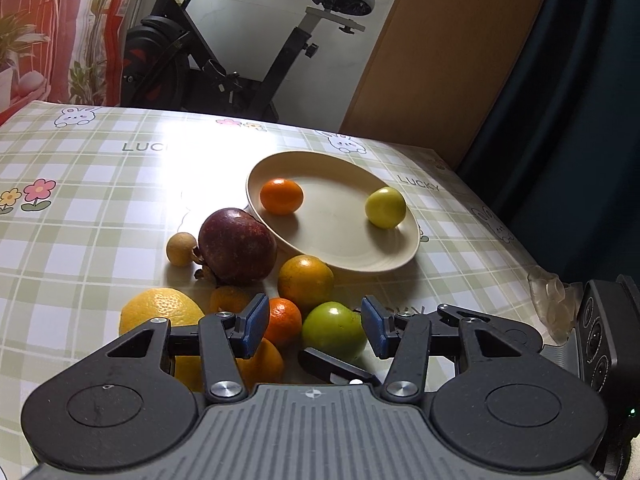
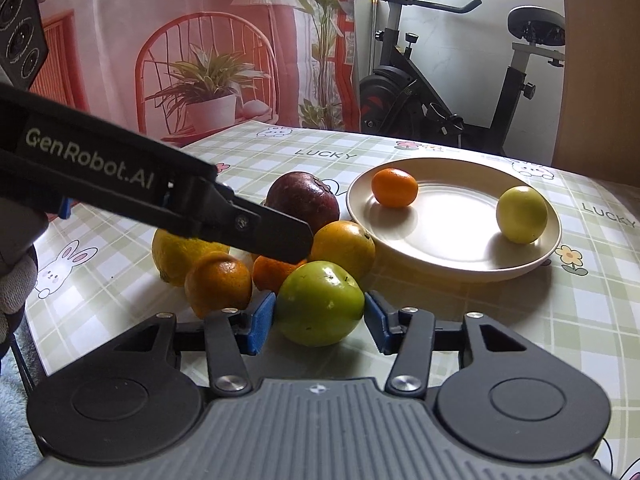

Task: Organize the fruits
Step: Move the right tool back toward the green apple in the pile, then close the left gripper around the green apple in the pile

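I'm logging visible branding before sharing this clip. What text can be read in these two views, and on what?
"LUCKY": printed on the checked tablecloth, at least twice.
"GenRobot.AI": white lettering on the side of the left gripper.
A partly hidden print on the cloth behind the left gripper's fingers cannot be read.
No labels show on the fruit or the plate.
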